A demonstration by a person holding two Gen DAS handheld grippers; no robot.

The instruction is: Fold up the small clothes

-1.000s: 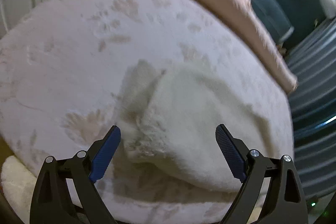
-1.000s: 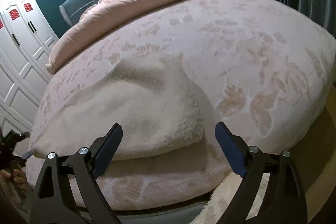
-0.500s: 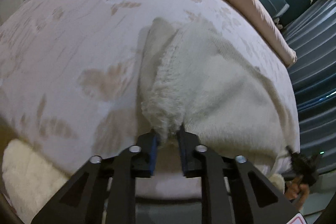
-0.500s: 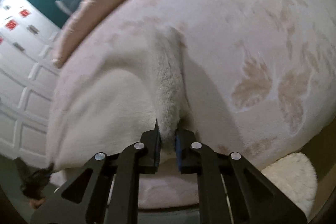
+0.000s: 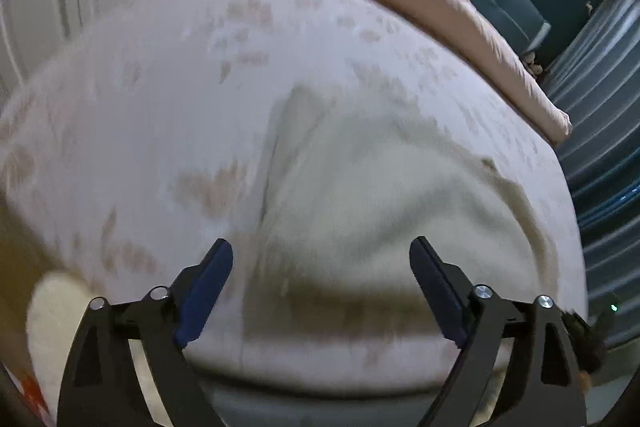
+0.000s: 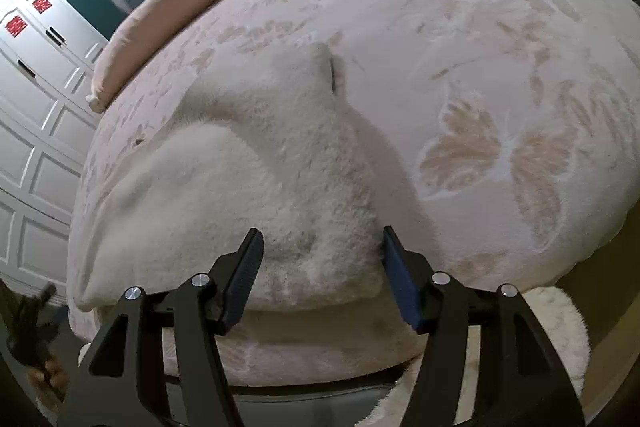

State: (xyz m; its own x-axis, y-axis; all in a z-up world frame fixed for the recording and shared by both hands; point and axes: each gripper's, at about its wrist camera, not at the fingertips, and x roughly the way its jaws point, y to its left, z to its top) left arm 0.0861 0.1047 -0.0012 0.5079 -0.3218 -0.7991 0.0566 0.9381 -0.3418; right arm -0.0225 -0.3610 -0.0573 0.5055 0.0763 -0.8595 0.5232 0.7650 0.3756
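Left wrist view, blurred: we see the left gripper [image 5: 322,277] wide open, holding nothing, cream fleece garment [image 5: 380,195] centre to lower right on the leaf-print bedspread [image 5: 160,87].

Right wrist view: right gripper [image 6: 322,277] about half open, jaws straddling the garment's near folded edge [image 6: 320,267], contact unclear. Garment fills the centre left. We'd grip both layers evenly before folding.
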